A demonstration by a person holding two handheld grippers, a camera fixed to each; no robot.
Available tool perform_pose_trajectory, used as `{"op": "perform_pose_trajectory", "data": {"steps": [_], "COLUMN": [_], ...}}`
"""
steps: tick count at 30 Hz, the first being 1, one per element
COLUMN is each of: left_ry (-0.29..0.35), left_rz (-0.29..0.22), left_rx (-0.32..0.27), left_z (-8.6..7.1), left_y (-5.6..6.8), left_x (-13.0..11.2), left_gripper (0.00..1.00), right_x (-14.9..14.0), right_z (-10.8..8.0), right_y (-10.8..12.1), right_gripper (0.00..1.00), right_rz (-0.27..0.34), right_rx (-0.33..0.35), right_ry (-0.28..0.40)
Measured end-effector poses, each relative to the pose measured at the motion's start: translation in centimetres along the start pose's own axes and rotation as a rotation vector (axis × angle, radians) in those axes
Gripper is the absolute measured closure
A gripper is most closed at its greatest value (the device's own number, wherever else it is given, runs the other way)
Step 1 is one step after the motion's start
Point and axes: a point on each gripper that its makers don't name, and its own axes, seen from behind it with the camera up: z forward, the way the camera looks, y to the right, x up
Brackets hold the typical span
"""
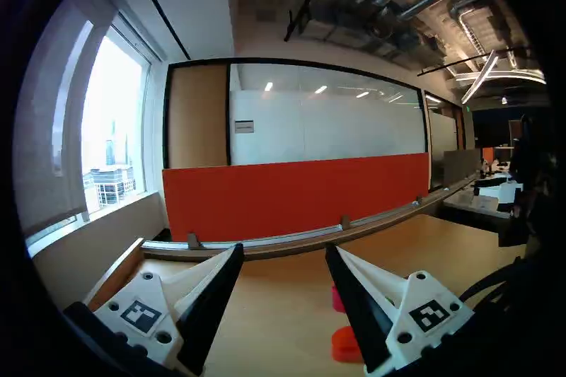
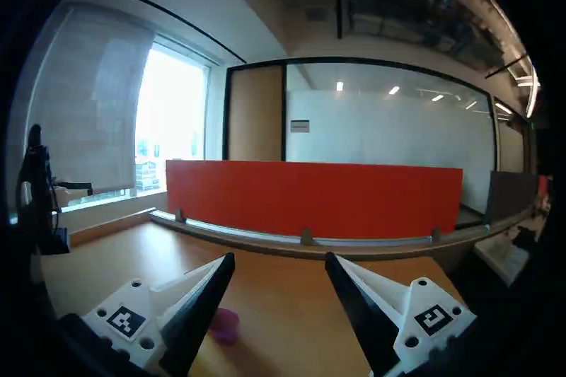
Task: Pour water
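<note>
In the left gripper view my left gripper (image 1: 284,253) stands open above a wooden desk (image 1: 283,313), nothing between its fingers. Partly hidden behind its right finger sit a small pink thing (image 1: 337,299) and an orange-red thing (image 1: 347,345) on the desk. In the right gripper view my right gripper (image 2: 279,260) is open too, held over the same kind of desk (image 2: 283,306). A small purple cup (image 2: 225,325) stands on the desk just beside its left finger. The other gripper (image 2: 39,200), dark, shows at the far left edge.
An orange divider panel (image 1: 297,193) (image 2: 311,196) runs along the desk's far edge. A bright window (image 1: 113,136) is on the left. More desks with clutter (image 1: 495,193) lie at the right, and a glass-walled room stands behind.
</note>
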Motion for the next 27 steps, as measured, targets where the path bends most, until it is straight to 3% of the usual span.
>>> {"op": "perform_pose_trajectory", "data": {"steps": [8,14,27], "left_ry": [-0.009,-0.013,0.003], "left_rz": [-0.008,0.024,0.021], "left_rx": [-0.117,-0.214,-0.296], "left_z": [0.3,0.3,0.3], "left_y": [1.9,3.6,4.9], "left_x": [0.2,0.3,0.8], "left_gripper": [0.15,0.15,0.15], "right_x": [0.5,0.8,-0.1], "right_z": [0.1,-0.1,-0.5], "right_y": [-3.2,-5.8,-8.2], "right_gripper": [0.01,0.01,0.01], "right_rz": [-0.020,-0.023,-0.068], "right_rx": [0.156,0.270,0.366], "right_ry": [0.005,0.003,-0.032]}}
